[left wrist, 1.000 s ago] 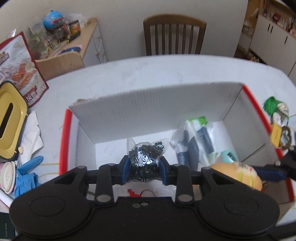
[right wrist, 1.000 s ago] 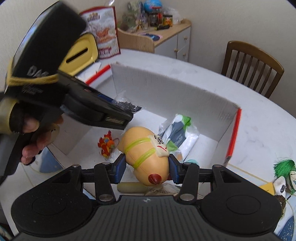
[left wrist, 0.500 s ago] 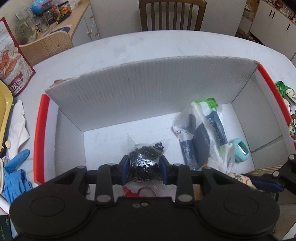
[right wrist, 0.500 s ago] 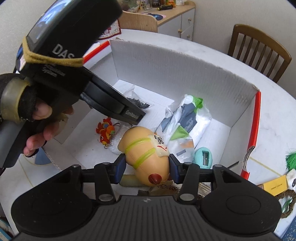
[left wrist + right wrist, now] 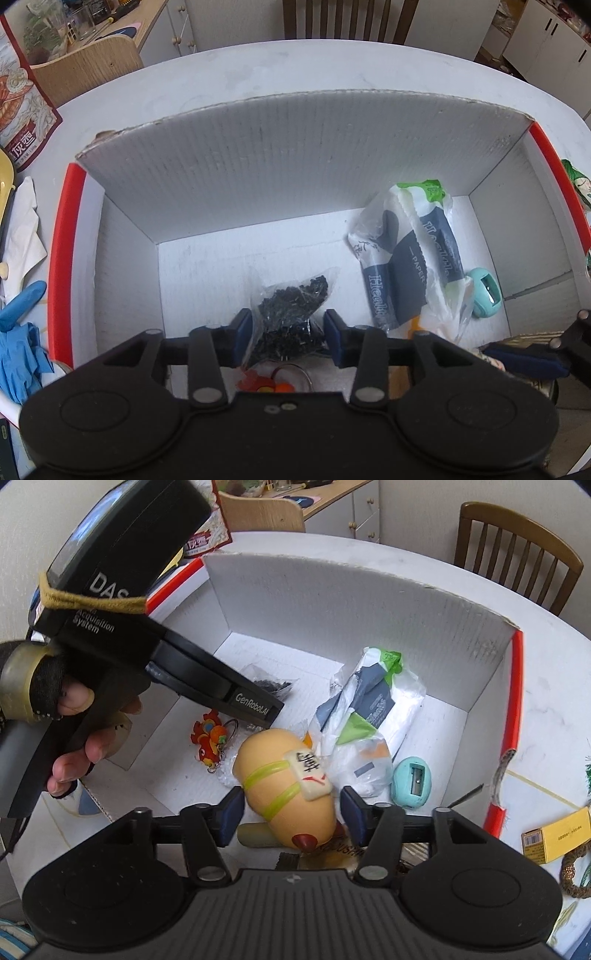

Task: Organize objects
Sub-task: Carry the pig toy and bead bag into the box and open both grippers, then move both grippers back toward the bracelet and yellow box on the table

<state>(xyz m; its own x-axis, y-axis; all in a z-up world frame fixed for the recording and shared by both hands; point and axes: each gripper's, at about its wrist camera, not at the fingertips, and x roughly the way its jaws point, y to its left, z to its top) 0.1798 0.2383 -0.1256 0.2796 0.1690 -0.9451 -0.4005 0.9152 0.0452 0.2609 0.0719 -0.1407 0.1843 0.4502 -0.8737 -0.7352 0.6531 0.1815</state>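
Note:
A white cardboard box (image 5: pixel 295 166) with red edges stands open on the table. My left gripper (image 5: pixel 288 332) is low inside it, jaws slightly parted around a clear bag of black bits (image 5: pixel 288 310) that lies on the box floor. My right gripper (image 5: pixel 291 808) is open around an orange egg-shaped toy (image 5: pixel 288 786) with green bands, a small gap showing at each pad; the toy rests on items at the box's near edge. In the right wrist view a person's hand (image 5: pixel 74 738) holds the left gripper over the bag (image 5: pixel 269 685).
In the box (image 5: pixel 332 602) lie a tissue pack (image 5: pixel 410 258), a teal sharpener (image 5: pixel 485 293) and a red fish keychain (image 5: pixel 208 738). Blue gloves (image 5: pixel 18 332), a white cloth (image 5: pixel 22 229) and a snack bag (image 5: pixel 22 110) lie left; a yellow carton (image 5: pixel 554 834) right. A chair (image 5: pixel 517 546) stands behind.
Both grippers sank deeper into the box. Their jaws have widened a little, so the bag now sits loose on the floor and the toy stands free of the pads.

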